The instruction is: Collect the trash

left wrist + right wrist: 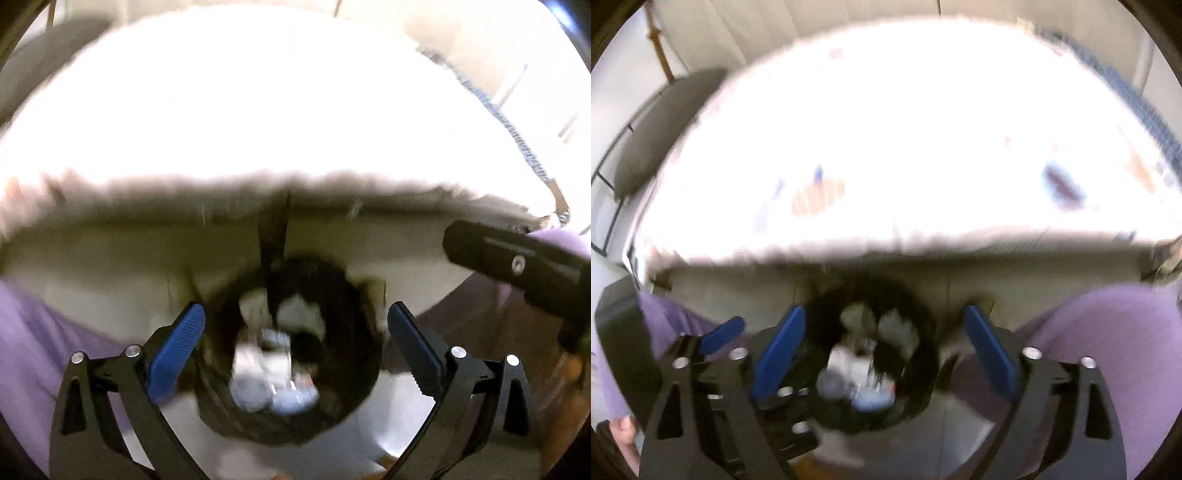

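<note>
A round bin with a black liner (354, 302) stands on the floor under the edge of a white table, straight below both grippers. Crumpled white and pale blue trash (266, 384) lies inside it. My left gripper (295, 325) hangs open above the bin, with nothing between its blue pads. My right gripper (884, 325) is open too, over the same bin (919, 314) and its trash (857, 376), and empty. The right gripper's black body (517, 266) shows at the right of the left wrist view. Both views are blurred.
The white tabletop (923, 129) is overexposed; a blurred orange item (818, 197) and a dark purplish item (1063, 188) lie on it. A person's purple-clad legs (1108, 350) flank the bin. A grey cushion (665, 125) sits at the far left.
</note>
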The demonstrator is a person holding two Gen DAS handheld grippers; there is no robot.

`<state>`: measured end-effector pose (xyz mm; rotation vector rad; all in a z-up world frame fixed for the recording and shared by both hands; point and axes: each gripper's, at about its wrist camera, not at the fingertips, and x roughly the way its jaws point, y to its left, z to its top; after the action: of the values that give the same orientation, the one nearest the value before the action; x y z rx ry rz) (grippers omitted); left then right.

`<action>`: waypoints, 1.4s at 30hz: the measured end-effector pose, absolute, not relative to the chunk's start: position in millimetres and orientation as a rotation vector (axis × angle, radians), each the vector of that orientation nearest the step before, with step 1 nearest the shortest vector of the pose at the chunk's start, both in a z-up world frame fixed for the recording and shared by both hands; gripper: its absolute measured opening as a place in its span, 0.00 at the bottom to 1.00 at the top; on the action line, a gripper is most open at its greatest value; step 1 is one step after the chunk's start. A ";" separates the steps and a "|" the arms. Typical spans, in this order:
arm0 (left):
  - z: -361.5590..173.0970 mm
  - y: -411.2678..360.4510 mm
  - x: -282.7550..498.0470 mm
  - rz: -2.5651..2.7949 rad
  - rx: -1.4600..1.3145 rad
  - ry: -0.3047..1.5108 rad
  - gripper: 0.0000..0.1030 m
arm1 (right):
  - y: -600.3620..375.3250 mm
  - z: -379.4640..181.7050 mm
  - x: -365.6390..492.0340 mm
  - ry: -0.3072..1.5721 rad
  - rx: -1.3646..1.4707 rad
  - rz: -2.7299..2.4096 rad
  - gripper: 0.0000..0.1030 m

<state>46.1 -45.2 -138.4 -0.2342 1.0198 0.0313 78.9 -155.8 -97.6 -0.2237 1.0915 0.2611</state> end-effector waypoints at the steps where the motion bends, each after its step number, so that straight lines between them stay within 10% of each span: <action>1: -129.3 -44.1 47.4 0.024 -0.219 0.984 0.94 | -156.8 -84.9 78.6 1.037 -0.227 0.266 0.86; 15: 5.0 31.9 44.9 -0.033 -0.236 0.553 0.94 | -160.3 34.3 77.6 0.460 -0.187 0.331 0.93; 42: 21.8 18.0 12.1 -0.091 -0.087 0.369 0.94 | -164.7 28.1 54.7 0.283 -0.240 0.543 0.93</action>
<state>12.1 18.0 21.8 -0.0871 0.3689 -0.0912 54.7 -164.7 28.1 -0.2404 0.2832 0.5434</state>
